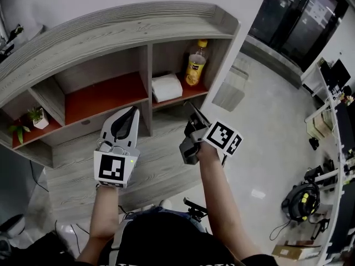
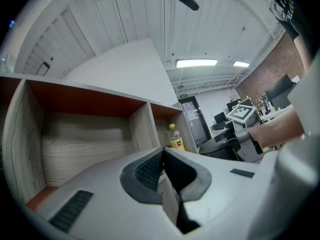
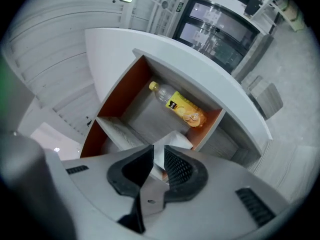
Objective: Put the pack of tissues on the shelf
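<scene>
Since pack of tissues [image 1: 167, 87] already lies at left edge of shelf [image 1: 111, 24] right compartment, beside bottle [image 1: 195, 65], placement looks done. Right gripper [image 3: 156, 156] narrow, empty; left gripper [image 2: 162, 156] closed, empty. Next: back 2 grippers away.

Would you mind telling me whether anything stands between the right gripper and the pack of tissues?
Nothing visible does. The pack of tissues lies in the right compartment of the shelf, beside the yellow drink bottle. The right gripper, jaws slightly apart and empty, faces it across open space.
</scene>
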The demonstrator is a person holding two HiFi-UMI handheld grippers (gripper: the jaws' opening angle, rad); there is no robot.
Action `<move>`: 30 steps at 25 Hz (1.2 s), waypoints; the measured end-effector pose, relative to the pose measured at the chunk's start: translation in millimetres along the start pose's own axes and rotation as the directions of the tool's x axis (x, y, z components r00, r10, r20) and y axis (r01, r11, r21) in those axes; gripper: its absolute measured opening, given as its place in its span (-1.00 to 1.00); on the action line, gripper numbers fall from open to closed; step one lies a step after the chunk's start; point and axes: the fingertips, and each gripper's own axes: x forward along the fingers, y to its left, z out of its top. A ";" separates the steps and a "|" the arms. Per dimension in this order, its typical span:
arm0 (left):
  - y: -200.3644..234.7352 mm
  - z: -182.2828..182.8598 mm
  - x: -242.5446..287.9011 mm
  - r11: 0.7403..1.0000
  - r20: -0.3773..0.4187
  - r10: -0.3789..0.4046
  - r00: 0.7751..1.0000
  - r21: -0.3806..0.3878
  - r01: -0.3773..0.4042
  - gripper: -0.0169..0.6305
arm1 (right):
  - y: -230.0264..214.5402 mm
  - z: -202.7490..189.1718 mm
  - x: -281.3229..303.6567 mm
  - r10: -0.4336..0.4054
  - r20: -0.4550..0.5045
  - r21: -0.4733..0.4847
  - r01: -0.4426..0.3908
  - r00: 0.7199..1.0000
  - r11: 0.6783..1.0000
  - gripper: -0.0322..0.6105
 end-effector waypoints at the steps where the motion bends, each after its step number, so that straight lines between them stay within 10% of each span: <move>1: -0.3 1.3 0.2 1.000 0.009 -0.004 1.000 0.004 0.004 -0.91 | 3.8 1.5 -3.3 -0.001 0.005 -0.027 0.001 1.000 1.000 -0.68; 17: 0.0 17.1 -2.8 0.999 0.059 -0.030 0.998 -0.020 0.032 -0.91 | 48.2 16.2 -49.5 -0.042 0.092 -0.480 0.081 0.995 0.874 -0.70; 30: 5.6 21.9 -2.9 0.999 0.089 -0.025 0.996 -0.037 0.028 -0.91 | 84.8 23.9 -69.9 -0.016 0.178 -0.757 0.148 0.984 0.636 -0.76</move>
